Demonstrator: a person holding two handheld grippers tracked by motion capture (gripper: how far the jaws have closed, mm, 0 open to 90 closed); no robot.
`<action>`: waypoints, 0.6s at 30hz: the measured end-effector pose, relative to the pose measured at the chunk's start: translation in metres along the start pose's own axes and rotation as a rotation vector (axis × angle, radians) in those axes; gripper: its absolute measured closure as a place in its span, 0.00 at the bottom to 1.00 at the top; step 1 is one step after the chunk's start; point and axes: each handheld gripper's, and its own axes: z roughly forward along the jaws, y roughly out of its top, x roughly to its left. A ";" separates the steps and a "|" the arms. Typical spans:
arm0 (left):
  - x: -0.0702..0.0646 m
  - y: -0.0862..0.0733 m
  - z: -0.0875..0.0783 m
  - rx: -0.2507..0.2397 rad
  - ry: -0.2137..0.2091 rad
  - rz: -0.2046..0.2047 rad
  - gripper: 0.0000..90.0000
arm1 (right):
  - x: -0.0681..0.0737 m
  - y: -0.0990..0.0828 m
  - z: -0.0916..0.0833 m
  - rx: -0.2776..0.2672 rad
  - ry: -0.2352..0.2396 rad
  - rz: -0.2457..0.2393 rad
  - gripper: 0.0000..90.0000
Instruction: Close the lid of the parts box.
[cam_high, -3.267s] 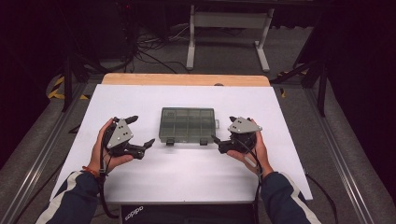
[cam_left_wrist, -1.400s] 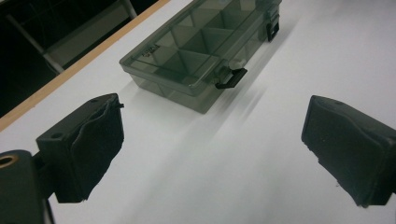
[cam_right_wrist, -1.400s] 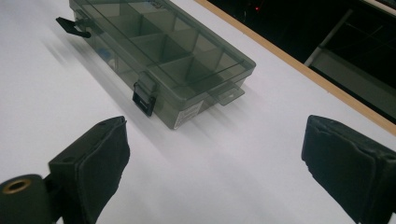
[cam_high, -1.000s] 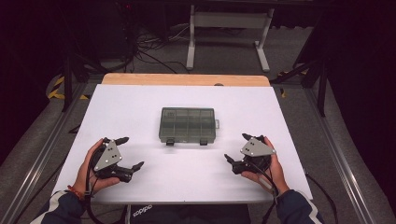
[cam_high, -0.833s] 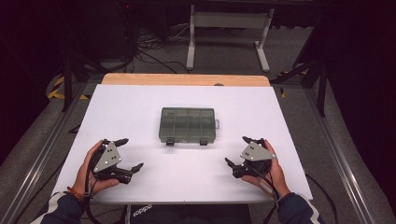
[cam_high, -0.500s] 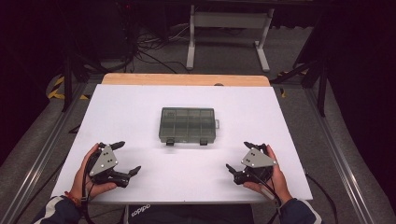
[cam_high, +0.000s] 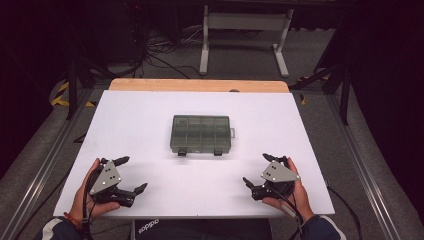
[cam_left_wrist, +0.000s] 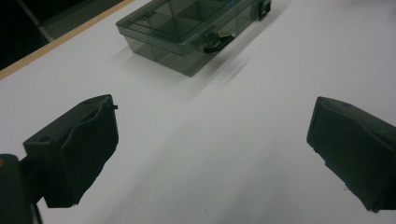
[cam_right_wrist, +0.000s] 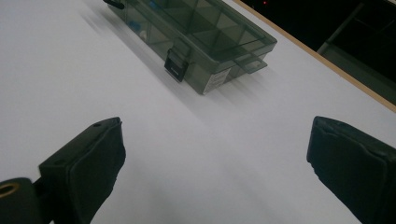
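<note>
A smoky translucent compartment box lies shut in the middle of the white table, its two black latches facing the near edge. My left gripper rests near the front left corner, open and empty, well short of the box. Near the front right corner my right gripper is open too, with nothing between its jaws. The box lies ahead of it, one black latch down on the near side.
A wooden strip runs along the table's far edge. Beyond it stand a white metal frame and loose cables on the floor. Metal rails flank the table on both sides.
Both grippers have drawn back from beside the box toward the table's near corners, the left one to the left, the right one to the right. The box has stayed put.
</note>
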 end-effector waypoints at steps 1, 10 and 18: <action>0.000 0.000 0.001 0.000 0.000 0.004 0.03 | 0.000 0.000 -0.001 -0.005 -0.001 0.005 0.05; 0.003 0.001 0.003 -0.004 -0.004 0.000 0.03 | 0.000 0.002 0.000 -0.007 -0.008 -0.003 0.05; 0.001 0.002 0.002 -0.004 -0.001 0.013 0.03 | 0.000 0.003 0.000 -0.012 -0.014 -0.003 0.06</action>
